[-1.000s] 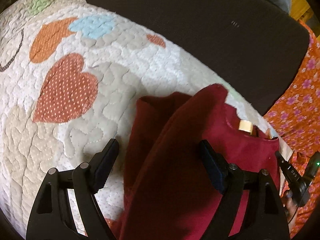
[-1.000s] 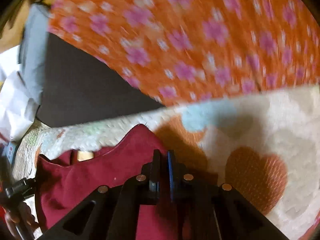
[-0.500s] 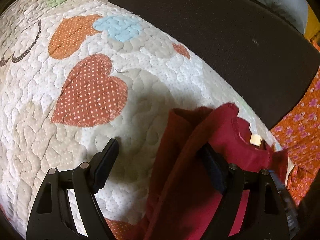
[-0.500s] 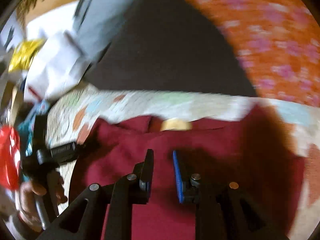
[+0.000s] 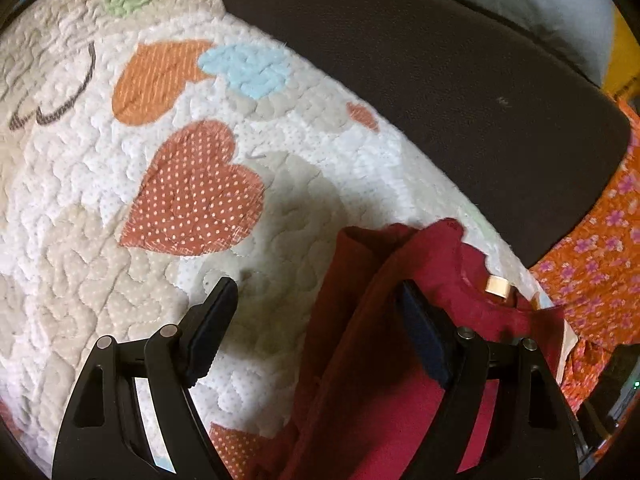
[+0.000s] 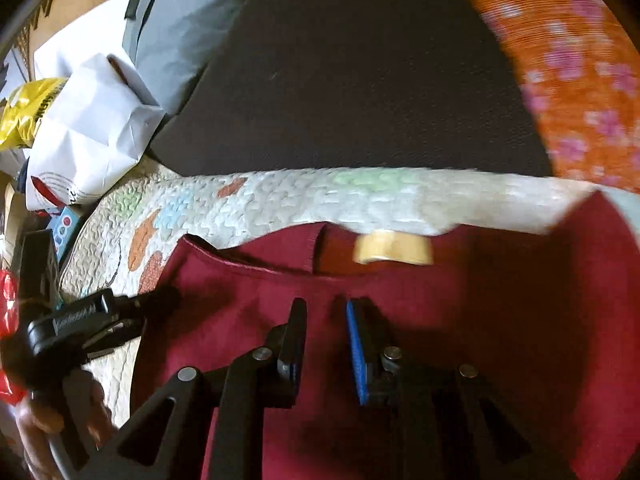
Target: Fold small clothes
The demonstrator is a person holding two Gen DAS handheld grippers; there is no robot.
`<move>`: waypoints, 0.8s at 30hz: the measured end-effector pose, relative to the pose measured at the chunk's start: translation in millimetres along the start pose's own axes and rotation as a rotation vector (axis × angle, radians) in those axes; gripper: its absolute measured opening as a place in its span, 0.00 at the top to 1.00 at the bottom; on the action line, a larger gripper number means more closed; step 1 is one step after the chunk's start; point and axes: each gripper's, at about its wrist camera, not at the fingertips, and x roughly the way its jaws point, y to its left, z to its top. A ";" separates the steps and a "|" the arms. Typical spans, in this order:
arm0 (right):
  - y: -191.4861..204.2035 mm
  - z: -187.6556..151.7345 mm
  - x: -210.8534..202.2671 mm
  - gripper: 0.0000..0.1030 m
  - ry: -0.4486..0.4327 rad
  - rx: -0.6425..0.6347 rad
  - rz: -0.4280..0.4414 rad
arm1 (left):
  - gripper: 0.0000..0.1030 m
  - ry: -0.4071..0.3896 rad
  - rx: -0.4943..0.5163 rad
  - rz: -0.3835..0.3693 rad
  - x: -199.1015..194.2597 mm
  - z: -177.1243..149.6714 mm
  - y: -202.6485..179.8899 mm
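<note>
A dark red small shirt (image 5: 372, 360) with a tan neck label (image 5: 498, 285) lies on the heart-patterned quilt (image 5: 100, 260), its left side folded over into a ridge. My left gripper (image 5: 316, 312) is open wide, its right finger against the folded edge, its left finger over bare quilt. In the right wrist view the shirt (image 6: 500, 320) spreads flat below the label (image 6: 394, 247). My right gripper (image 6: 326, 320) is open a little, empty, over the shirt's chest. The left gripper (image 6: 120, 312) shows at the shirt's left edge.
A black cushion (image 5: 460, 100) lies beyond the quilt. Orange flowered cloth (image 5: 600, 264) is at the right. White paper bags (image 6: 88, 136), a yellow packet (image 6: 28, 108) and a grey pillow (image 6: 172, 32) sit at the far left.
My right gripper let go of the shirt, opened a little and swung left over its chest. My left gripper drew back to the left, so more quilt shows.
</note>
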 end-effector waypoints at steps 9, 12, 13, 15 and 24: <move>-87.5 12.5 -44.6 0.81 -0.092 0.096 -0.209 | 0.21 -0.007 0.014 -0.006 27.3 5.4 -19.9; -105.5 14.1 -33.6 0.81 -0.067 0.084 -0.244 | 0.21 -0.002 -0.020 0.000 41.5 9.0 -13.0; -112.5 13.6 -32.4 0.81 -0.078 0.092 -0.225 | 0.21 -0.013 -0.016 0.007 40.7 11.4 -14.6; -118.1 14.0 -31.4 0.81 -0.106 0.107 -0.201 | 0.21 -0.003 0.001 0.013 42.4 15.0 -17.1; -88.1 4.6 -59.1 0.81 -0.073 0.102 -0.159 | 0.21 -0.013 -0.012 0.037 25.0 9.7 -10.9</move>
